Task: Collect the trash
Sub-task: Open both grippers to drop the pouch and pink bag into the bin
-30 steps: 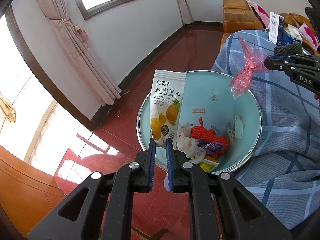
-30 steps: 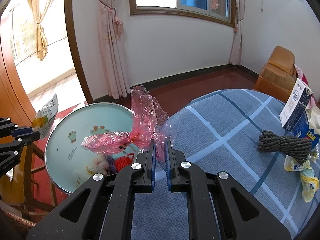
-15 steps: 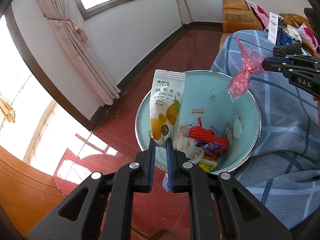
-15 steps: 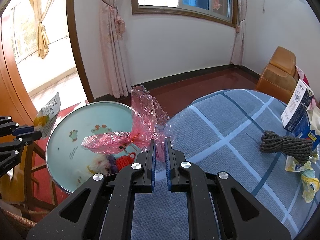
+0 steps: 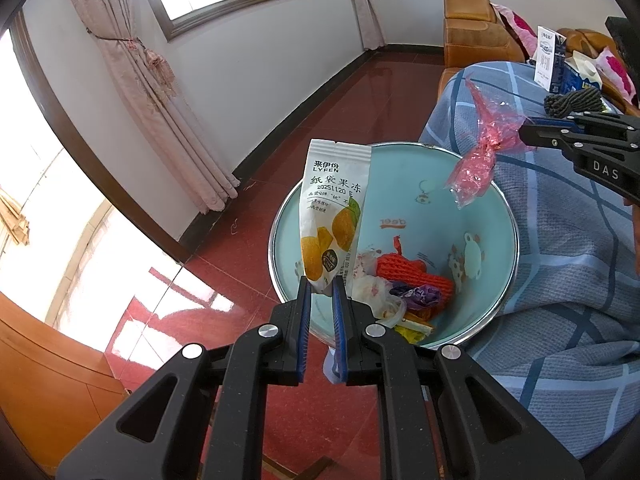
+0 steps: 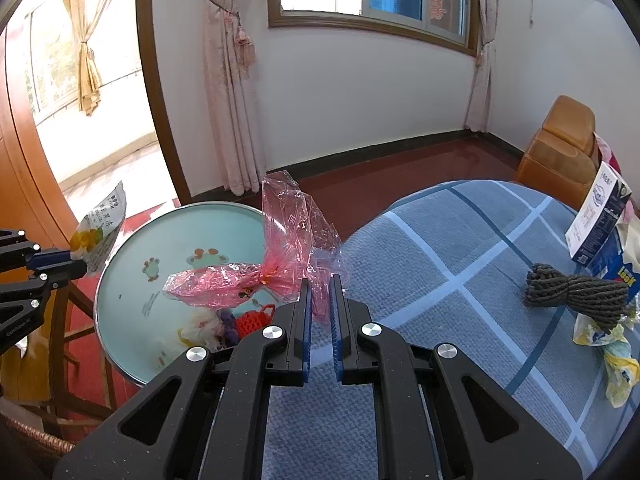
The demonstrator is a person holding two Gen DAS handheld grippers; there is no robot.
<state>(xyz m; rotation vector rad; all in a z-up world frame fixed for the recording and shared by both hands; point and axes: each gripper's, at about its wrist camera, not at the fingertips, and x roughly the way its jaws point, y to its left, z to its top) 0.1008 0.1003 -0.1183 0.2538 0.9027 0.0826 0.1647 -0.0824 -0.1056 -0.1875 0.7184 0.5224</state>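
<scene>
— Comparing with a second ago, almost nothing has changed: the tall white jelly pouch printed with yellow fruit (image 5: 334, 216) stays pinched by its bottom edge in the left gripper (image 5: 320, 288), jaws narrow on it, over the near rim of the pale blue enamel basin with a steel rim (image 5: 514, 240).

— And the crumpled pink cellophane wrapper (image 6: 280, 268)?

— Clamped in the right gripper (image 6: 320, 292), jaws nearly closed on its twisted waist, hanging between the basin's far rim and the blue checked cloth (image 6: 440, 272). Both hands seem to be holding still (so neither piece is dropped yet, it would appear).

— Which way do they point?

— The pouch stands upright, long axis vertical, sealed top up. The wrapper's long tail lies roughly level, reaching towards the basin, where an orange foam net (image 5: 416, 274) already lies.
</scene>
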